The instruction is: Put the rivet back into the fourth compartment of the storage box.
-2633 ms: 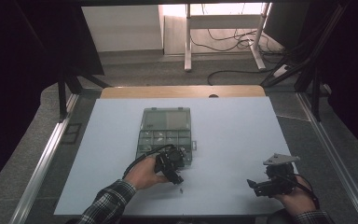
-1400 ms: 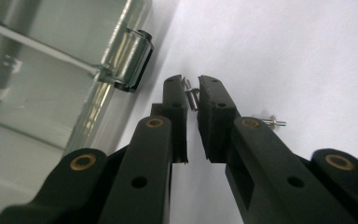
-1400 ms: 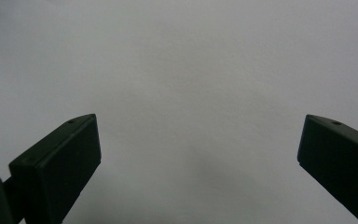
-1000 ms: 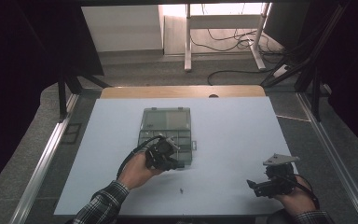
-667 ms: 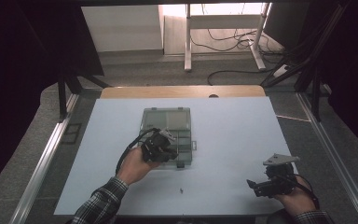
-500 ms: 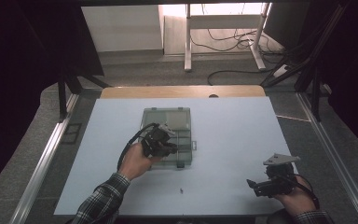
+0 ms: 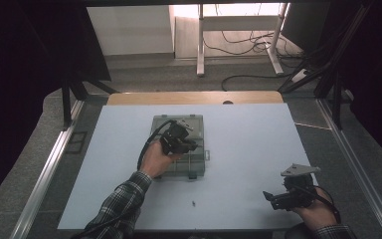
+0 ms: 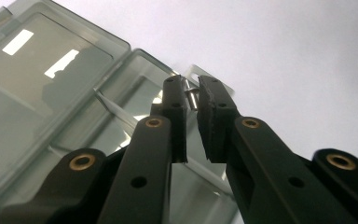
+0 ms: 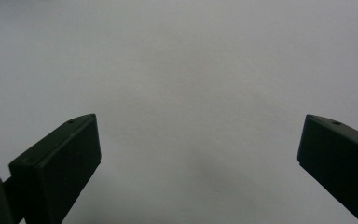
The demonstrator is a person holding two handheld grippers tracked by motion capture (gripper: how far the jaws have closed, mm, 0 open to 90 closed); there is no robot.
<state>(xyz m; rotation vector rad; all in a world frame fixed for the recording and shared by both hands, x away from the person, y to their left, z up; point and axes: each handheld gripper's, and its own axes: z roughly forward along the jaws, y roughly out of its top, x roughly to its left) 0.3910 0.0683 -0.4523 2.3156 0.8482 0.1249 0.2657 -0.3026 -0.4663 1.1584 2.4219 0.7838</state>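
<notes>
left claw [image 8: 192, 100]: pinching a small metal screw [image 8: 190, 97], mostly hidden between pads | over clear organizer box [image 7: 179, 149], contents unreadable | right claw [image 9: 198, 149]: spread above bare counter [image 7: 258, 144]

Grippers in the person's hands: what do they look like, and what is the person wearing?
Each gripper is black. The left gripper has two flat jaws with brass-coloured pivot pins and small round holes, and a black cable looping from it. The right gripper carries a grey three-cornered plate. The sleeve is dark plaid.
</notes>
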